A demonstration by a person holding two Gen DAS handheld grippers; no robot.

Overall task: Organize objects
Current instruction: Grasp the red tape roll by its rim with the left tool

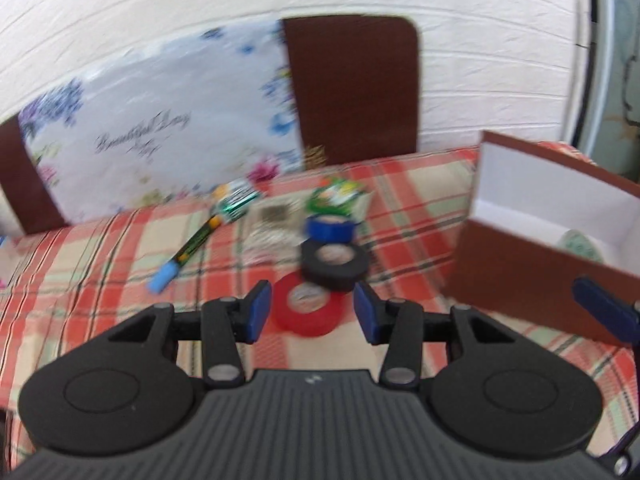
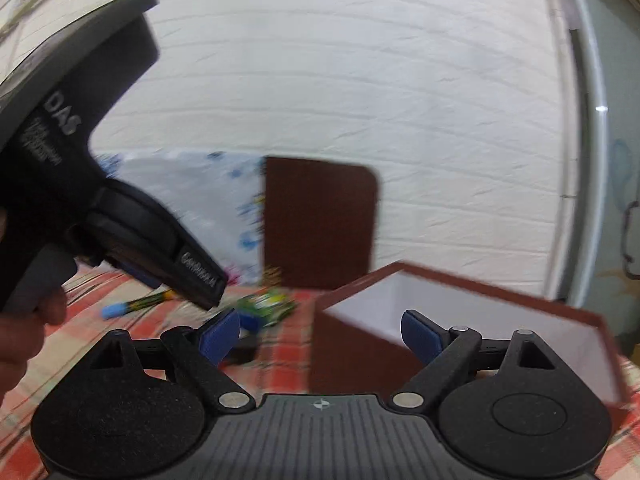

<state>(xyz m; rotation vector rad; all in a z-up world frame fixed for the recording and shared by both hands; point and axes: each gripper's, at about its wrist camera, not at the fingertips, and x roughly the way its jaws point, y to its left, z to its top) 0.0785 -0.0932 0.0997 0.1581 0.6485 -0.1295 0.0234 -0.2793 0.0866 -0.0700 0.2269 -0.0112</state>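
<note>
Left tongs [image 1: 313, 312] hang released, the red tape roll [image 1: 308, 309] lying between their tips; right tongs [image 2: 320, 338] gape near the box [image 2: 460, 320].

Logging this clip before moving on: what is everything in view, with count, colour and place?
red tape: 1, red, nearest, between the left fingers
black tape: 1, black, behind the red tape
blue tape: 1, blue, behind the black tape
marker: 1, dark with blue cap, left of the tapes
green packets: 2, green, far side
box: 1, brown, white inside, open, right
tablecloth: 1, red plaid
chair: 1, brown, behind
left gripper: open
right gripper: open, at the box
</note>
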